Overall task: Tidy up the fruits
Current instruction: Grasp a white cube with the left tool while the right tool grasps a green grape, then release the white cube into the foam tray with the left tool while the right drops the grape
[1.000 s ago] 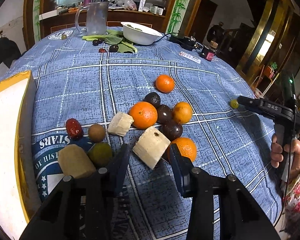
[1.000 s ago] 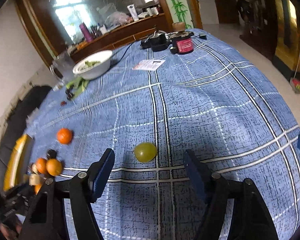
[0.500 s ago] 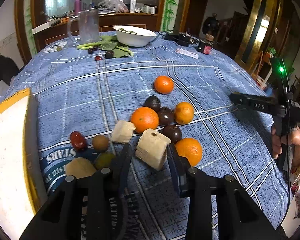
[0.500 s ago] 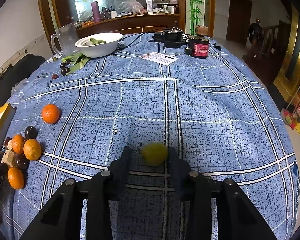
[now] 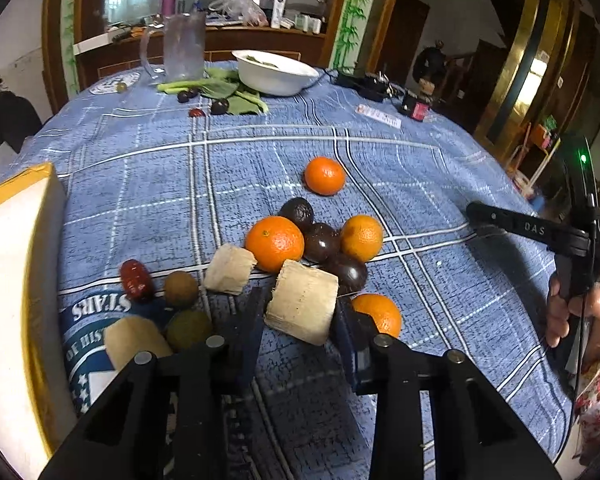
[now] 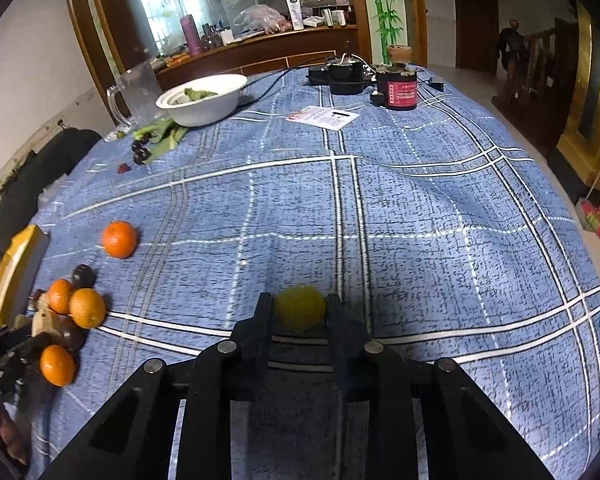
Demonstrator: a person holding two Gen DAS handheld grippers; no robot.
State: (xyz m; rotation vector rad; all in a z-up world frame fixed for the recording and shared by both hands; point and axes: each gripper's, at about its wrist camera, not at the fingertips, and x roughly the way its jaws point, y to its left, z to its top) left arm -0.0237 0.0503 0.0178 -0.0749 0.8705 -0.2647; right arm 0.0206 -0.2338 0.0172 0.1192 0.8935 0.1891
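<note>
Right gripper (image 6: pixel 298 312) clamped on small yellow-green fruit (image 6: pixel 300 307) at 12 o'clock, smooth, roundish, no clear long axis. Fruit cluster (image 6: pixel 66 312) off at 9 o'clock across blue checked tablecloth (image 6: pixel 420 220), well apart. Left gripper (image 5: pixel 300 318) pinching pale fibrous cut chunk (image 5: pixel 302 306) (blocky, long axis tilted toward 1 o'clock), touching glossy dark fruit (image 5: pixel 350 274); dimpled orange (image 5: pixel 274 243) just beyond.

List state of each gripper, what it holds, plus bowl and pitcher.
left gripper: shut on the pale chunk, a cut pale block
right gripper: shut on the yellow-green fruit
white bowl: upright, greens inside
clear pitcher: upright; contents cannot be told
</note>
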